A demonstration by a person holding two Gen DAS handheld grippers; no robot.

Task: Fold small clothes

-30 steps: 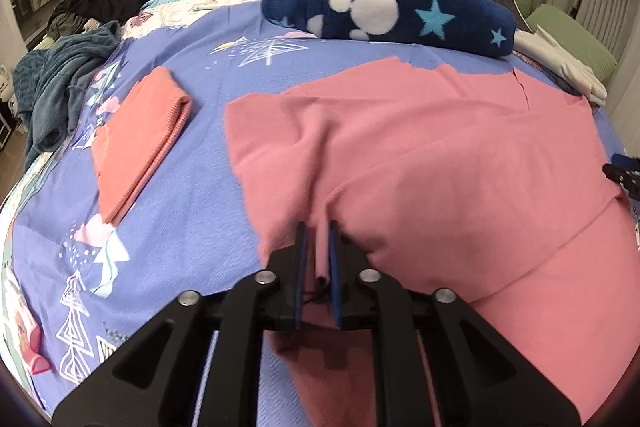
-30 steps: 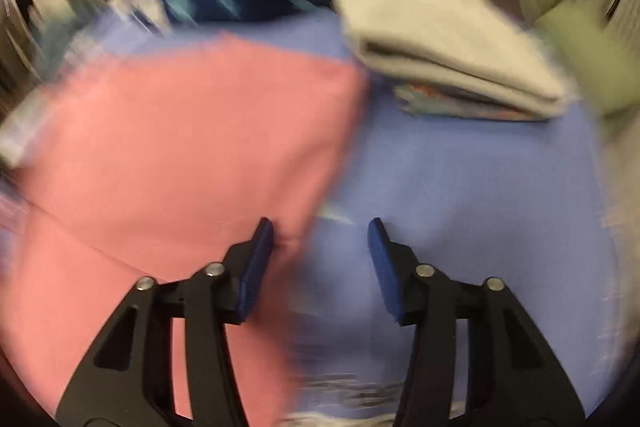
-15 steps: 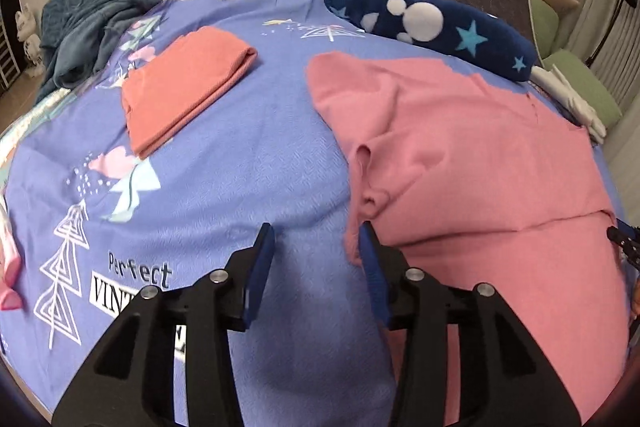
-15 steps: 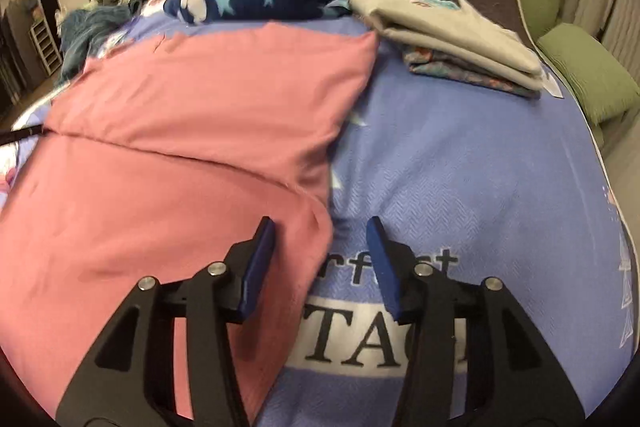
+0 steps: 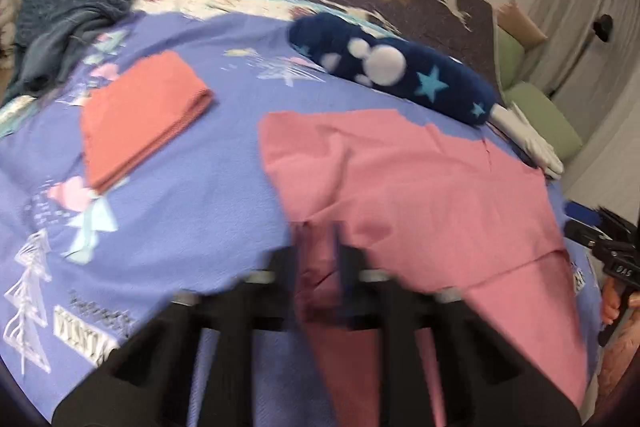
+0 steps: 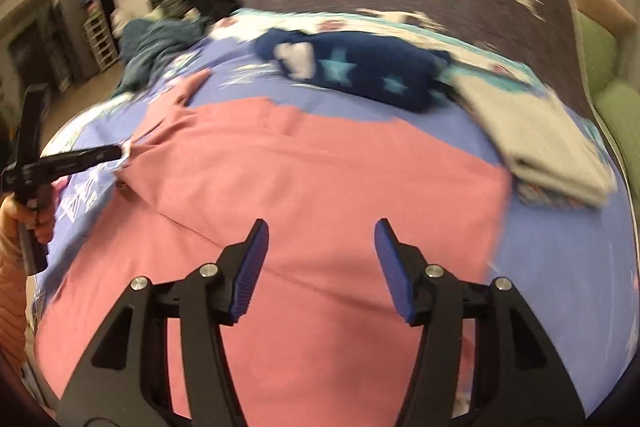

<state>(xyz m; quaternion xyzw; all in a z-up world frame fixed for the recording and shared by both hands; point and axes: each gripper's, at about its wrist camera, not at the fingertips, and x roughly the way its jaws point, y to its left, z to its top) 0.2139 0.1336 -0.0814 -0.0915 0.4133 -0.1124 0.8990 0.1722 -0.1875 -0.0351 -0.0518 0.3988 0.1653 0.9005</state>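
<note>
Pink garment (image 6: 320, 179) spread on the bed (image 5: 200, 187), one layer lapped over another. Left tool (image 5: 318, 259) clamps its left edge, cloth bunched between nearly closed jaws. Right tool (image 6: 318, 267) hovers above the middle, wide apart, empty. Risk: a 1-sided pull could skew the fold or slip the thin edge free.

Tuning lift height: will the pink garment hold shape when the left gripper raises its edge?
Probably not. The pink garment bunches into creases at the left gripper, so it looks floppy. It lies thin and flat on the bedsheet, likely light.
</note>
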